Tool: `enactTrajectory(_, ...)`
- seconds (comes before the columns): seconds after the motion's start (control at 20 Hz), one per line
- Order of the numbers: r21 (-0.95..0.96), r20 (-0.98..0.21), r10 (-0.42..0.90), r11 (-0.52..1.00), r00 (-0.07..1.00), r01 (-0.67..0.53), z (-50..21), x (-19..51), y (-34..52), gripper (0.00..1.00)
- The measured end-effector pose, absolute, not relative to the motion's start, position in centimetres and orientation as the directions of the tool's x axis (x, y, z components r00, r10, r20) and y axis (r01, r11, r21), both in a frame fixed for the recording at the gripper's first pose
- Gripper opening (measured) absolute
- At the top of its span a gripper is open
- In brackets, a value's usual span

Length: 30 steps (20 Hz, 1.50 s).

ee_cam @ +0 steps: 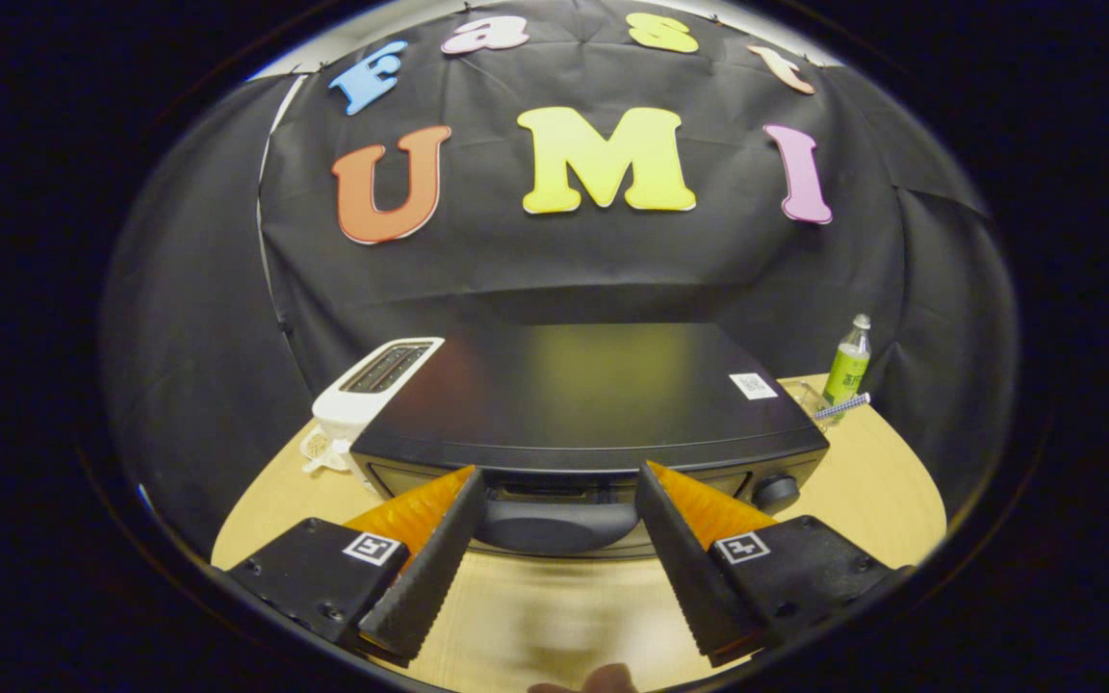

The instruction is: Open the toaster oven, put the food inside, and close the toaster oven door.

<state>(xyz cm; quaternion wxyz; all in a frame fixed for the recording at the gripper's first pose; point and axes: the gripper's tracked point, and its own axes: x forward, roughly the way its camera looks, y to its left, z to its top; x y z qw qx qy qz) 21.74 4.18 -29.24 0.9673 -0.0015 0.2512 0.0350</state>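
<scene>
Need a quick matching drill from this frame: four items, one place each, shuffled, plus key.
Items:
1. toaster oven handle
2. white toaster
3. green bottle
4. knob

Places:
A. far right of the table, beyond the toaster oven
B. against the oven's left side
C. between the open fingers, just ahead
D. oven front, right of the handle

Pairs: 1-C, 2-B, 3-A, 4-D

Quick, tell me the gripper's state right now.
Gripper: open, holding nothing; its fingers flank the door handle of the toaster oven without pressing on it.
</scene>
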Motion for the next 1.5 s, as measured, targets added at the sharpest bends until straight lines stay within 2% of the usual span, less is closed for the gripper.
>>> enactTrajectory(0.5, -0.024, -0.469, 0.023, 0.999, 0.883, -0.039, -30.1, 19.6, 4.2, 1.00)
enactTrajectory(1.0, -0.027, -0.557, 0.035, 0.998, 0.830, -0.061, -34.9, 11.5, 4.1, 1.00)
enactTrajectory(1.25, -0.010, -0.658, 0.049, 0.997, 0.751, -0.074, -39.0, 8.5, 3.5, 1.00)
enactTrajectory(1.5, 0.006, -0.632, 0.082, 0.995, 0.771, -0.101, -35.1, 7.5, 3.0, 1.00)
